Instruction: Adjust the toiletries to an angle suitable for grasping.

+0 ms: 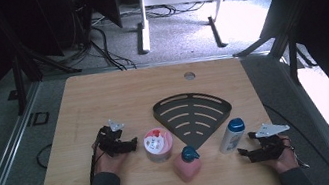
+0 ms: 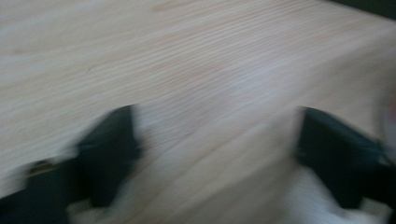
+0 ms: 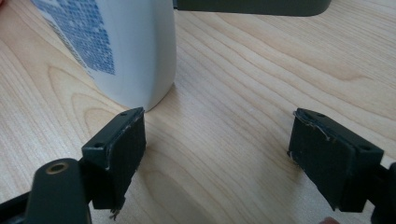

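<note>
The bottle (image 1: 231,135) stands right of the rack (image 1: 193,116), the tub (image 1: 157,144) left.

White bottle (image 1: 231,135), blue cap, upright; pink-lidded tub (image 1: 157,144) alongside

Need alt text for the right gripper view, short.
The right gripper has its two black jaws wide open over the light wooden table, nothing between them. A white bottle with blue print stands just beyond the left-hand jaw, and the edge of a dark rack crosses the top.
</note>
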### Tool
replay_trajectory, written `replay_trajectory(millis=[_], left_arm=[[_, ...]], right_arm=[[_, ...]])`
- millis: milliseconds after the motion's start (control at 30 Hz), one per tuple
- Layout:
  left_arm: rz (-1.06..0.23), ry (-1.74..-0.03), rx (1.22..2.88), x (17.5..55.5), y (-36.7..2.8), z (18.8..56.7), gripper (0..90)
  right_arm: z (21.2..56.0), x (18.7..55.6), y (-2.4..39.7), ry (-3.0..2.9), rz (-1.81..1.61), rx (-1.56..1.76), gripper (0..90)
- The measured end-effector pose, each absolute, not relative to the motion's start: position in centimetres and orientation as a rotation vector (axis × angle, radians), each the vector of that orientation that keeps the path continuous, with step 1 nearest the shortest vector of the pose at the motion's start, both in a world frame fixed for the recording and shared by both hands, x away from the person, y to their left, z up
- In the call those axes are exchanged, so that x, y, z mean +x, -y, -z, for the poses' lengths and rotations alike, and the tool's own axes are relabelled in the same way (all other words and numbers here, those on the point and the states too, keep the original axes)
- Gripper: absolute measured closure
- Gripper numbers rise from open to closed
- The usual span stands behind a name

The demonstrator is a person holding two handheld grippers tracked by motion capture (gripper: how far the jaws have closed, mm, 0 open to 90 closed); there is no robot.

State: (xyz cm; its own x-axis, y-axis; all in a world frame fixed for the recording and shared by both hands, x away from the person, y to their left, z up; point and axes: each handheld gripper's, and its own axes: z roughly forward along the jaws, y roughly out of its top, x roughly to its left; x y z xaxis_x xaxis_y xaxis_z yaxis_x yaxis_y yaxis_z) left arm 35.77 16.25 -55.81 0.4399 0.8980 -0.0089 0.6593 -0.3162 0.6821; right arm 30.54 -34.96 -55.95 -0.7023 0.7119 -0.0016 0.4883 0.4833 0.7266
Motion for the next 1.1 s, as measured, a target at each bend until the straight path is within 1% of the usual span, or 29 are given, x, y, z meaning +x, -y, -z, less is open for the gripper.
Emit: replay_trajectory(millis=[33,133,167,200,233,267,367,400,467,500,533,567,600,667,733,767,800,833,867,967,1000,1100], left_arm=[[-0.494,-1.276,2.088,35.6,-16.2,55.7,29.8],[-0.488,-1.243,2.092,35.6,-16.2,55.7,32.7],[-0.487,-1.237,2.090,35.6,-16.3,55.7,37.5],[-0.490,-1.231,2.085,35.6,-16.5,55.7,37.5],[-0.491,-1.224,2.083,35.6,-16.6,55.8,42.2],[-0.486,-1.204,2.084,35.6,-16.6,55.8,43.9],[-0.483,-1.219,2.078,35.6,-16.7,55.7,48.9],[-0.468,-1.226,2.086,35.6,-16.9,55.5,53.4],[-0.454,-1.227,2.086,35.6,-16.9,55.4,58.9],[-0.457,-1.217,2.092,35.4,-16.9,55.2,59.4],[-0.450,-1.161,2.087,35.1,-16.7,54.6,60.9],[-0.450,-1.161,2.087,35.1,-16.7,54.6,62.0],[-0.447,-1.111,2.084,34.5,-16.4,54.0,62.8],[-0.459,-1.090,2.085,34.2,-16.2,53.7,63.9],[-0.496,-1.066,2.086,33.5,-16.0,53.0,65.7],[-0.540,-1.060,2.077,33.1,-15.8,52.7,65.3],[-0.584,-1.054,2.068,32.7,-15.7,52.3,66.9],[-0.584,-1.035,2.057,32.4,-15.6,51.9,66.9],[-0.508,-1.011,2.014,32.0,-15.7,51.3,71.2],[-0.471,-0.998,2.025,31.8,-15.5,50.9,76.4],[-0.433,-0.980,2.029,31.5,-15.2,50.3,78.9],[-0.418,-0.943,2.047,31.0,-14.6,49.5,86.1]], right_arm=[[55.9,30.6,35.0,-2.431,-1.047,1.015,18.3],[56.0,30.6,34.9,-2.431,-1.048,1.013,18.4],[56.0,30.6,34.9,-2.430,-1.047,1.014,18.4],[56.0,30.6,34.9,-2.430,-1.047,1.014,18.4],[56.0,30.6,34.9,-2.430,-1.048,1.013,18.4],[56.0,30.6,34.9,-2.430,-1.047,1.014,18.4],[56.0,30.7,34.9,-2.428,-1.047,1.018,18.4],[55.9,30.7,34.9,-2.427,-1.046,1.019,18.4],[55.9,30.7,34.9,-2.426,-1.045,1.021,18.4],[55.9,30.7,34.9,-2.426,-1.046,1.022,18.4],[55.9,30.7,34.9,-2.425,-1.046,1.022,18.4],[55.9,30.7,34.9,-2.425,-1.046,1.022,18.4],[56.0,30.8,34.9,-2.425,-1.046,1.023,18.4],[56.0,30.8,34.9,-2.425,-1.046,1.023,18.4],[56.0,30.8,34.9,-2.425,-1.046,1.023,18.4],[55.9,30.8,34.9,-2.425,-1.046,1.024,18.4],[55.9,30.8,34.9,-2.424,-1.045,1.025,18.4],[55.9,30.8,34.9,-2.424,-1.045,1.025,18.4],[55.9,30.8,34.9,-2.423,-1.046,1.026,18.4],[56.0,30.8,34.9,-2.423,-1.046,1.027,18.3],[56.0,30.8,34.9,-2.423,-1.046,1.028,18.4],[56.0,30.8,34.9,-2.420,-1.044,1.029,18.4]])
